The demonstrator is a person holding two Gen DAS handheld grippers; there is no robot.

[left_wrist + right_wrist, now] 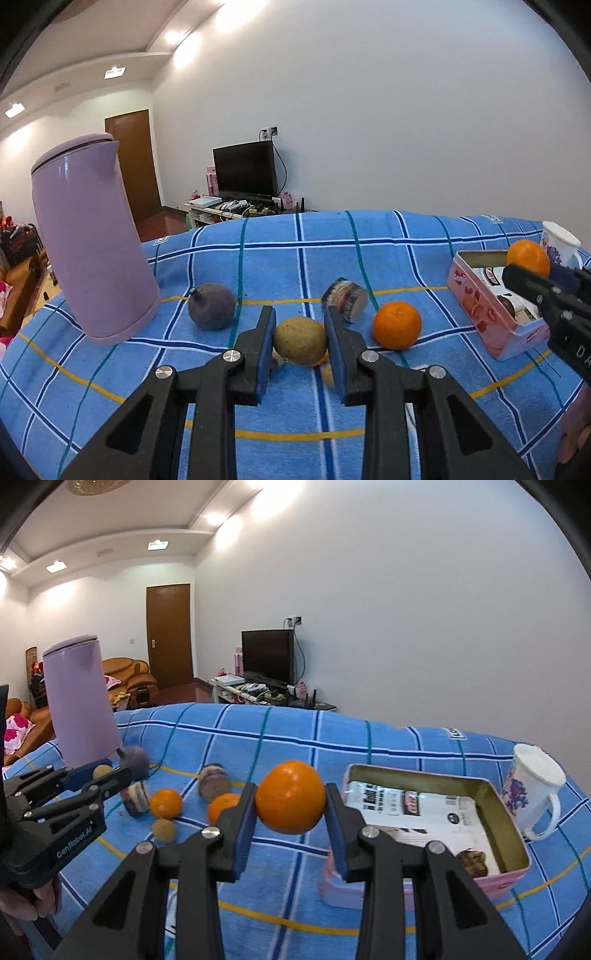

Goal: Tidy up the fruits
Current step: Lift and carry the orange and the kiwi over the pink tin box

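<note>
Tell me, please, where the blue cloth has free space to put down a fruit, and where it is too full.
Free: the cloth behind the fruits, between the purple kettle and the pink tin, and the near strip below both grippers. Crowded: the cluster beside the kettle, with oranges, small jars and brown fruits.

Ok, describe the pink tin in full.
The pink tin is a rectangular, open-topped box that looks like metal, gold inside, with red fruit or biscuit pictures on its side. It stands upright on the blue checked cloth, beside a white mug. Inside lie a white printed packet and something brown in one corner. The right gripper holds an orange next to it.
</note>
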